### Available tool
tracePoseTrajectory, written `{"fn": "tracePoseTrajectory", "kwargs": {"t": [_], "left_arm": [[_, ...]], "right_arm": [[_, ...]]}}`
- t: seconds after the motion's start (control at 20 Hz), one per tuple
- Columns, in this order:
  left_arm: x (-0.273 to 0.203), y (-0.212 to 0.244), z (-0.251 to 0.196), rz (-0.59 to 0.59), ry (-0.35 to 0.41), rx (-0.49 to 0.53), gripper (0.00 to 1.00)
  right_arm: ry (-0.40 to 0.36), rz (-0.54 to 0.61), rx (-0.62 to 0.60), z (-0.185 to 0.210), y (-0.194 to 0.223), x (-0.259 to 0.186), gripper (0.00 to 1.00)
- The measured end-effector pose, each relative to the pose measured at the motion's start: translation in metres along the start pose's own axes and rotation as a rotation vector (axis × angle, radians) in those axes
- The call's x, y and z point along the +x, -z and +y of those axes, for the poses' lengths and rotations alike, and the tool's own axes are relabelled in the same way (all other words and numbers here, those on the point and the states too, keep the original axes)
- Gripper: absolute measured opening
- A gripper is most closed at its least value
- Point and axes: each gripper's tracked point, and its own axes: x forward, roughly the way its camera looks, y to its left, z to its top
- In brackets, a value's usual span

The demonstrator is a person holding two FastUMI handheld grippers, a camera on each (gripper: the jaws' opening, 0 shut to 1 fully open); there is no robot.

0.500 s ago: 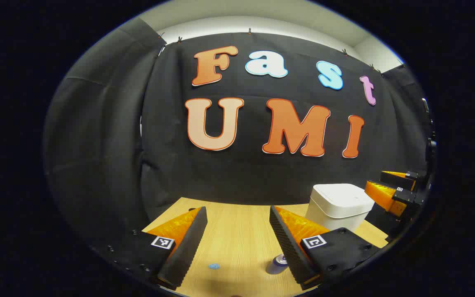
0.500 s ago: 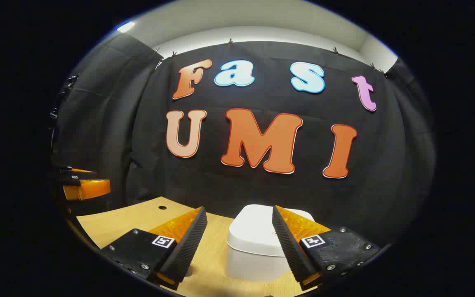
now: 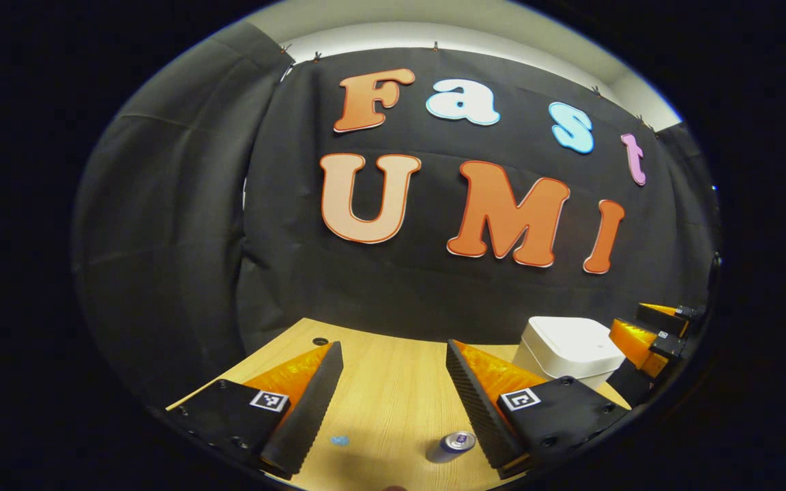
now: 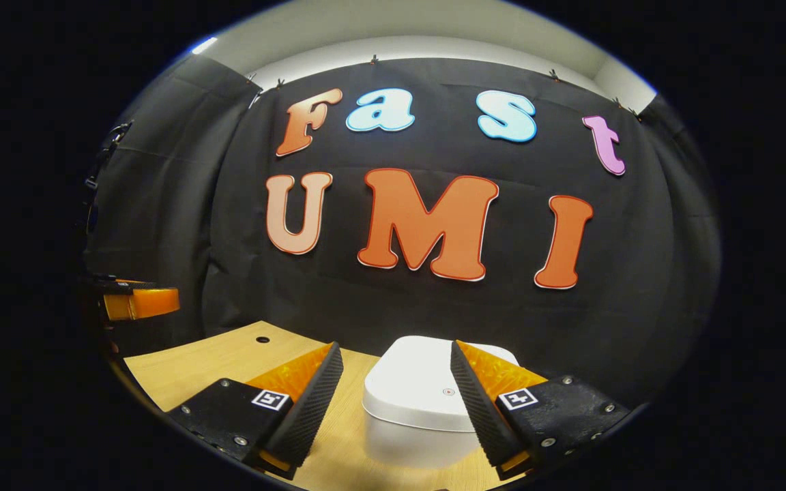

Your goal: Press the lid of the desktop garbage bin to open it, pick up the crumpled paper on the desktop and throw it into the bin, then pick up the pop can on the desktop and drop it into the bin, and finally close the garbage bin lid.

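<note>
A white desktop bin (image 4: 420,402) with its lid down stands on the wooden table (image 4: 195,368), straight ahead of my right gripper (image 4: 396,354), which hangs open above and in front of it. In the left gripper view the same bin (image 3: 567,348) sits at the right, with the right gripper (image 3: 649,331) beside it. My left gripper (image 3: 393,354) is open over the table. A pop can (image 3: 451,444) lies on its side just inside the left gripper's right finger, below the fingertips. The left gripper (image 4: 137,300) shows at the far left of the right gripper view.
A small blue spot (image 3: 340,440) marks the tabletop near the left gripper's left finger. A round hole (image 3: 320,341) sits in the table near its far left corner. Black cloth walls close off the table's back and left side.
The left gripper has swung slightly, so the bin and can sit a little further right and lower in its view. The right gripper has edged nearer the bin, which looms larger.
</note>
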Motion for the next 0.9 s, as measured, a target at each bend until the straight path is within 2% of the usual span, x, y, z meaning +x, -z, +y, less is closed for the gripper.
{"fn": "tracePoseTrajectory", "kwargs": {"t": [0.15,0.35,0.55,0.65,0.75,0.85,0.9], "left_arm": [[0.017,-0.008,0.009,0.007,0.019,-0.015,0.97],[0.038,-0.031,0.015,-0.051,0.109,0.124,0.97],[0.050,-0.038,0.018,-0.072,0.167,0.198,0.97],[0.051,-0.038,0.022,-0.073,0.169,0.200,0.96],[0.054,-0.035,0.026,-0.068,0.159,0.193,0.97],[0.053,-0.031,0.032,-0.056,0.143,0.178,0.97],[0.052,-0.028,0.034,-0.049,0.133,0.171,0.96]], "right_arm": [[0.059,0.003,-0.008,0.003,-0.008,0.012,0.95],[0.114,-0.005,-0.023,0.011,-0.025,0.020,0.95],[0.193,0.037,-0.092,-0.003,-0.031,0.027,0.92],[0.226,0.046,-0.120,-0.013,-0.034,0.029,0.87],[0.224,0.064,-0.124,-0.018,-0.034,0.033,0.78],[0.229,0.089,-0.106,-0.024,-0.029,0.032,0.67],[0.223,0.102,-0.084,-0.025,-0.026,0.035,0.58]]}}
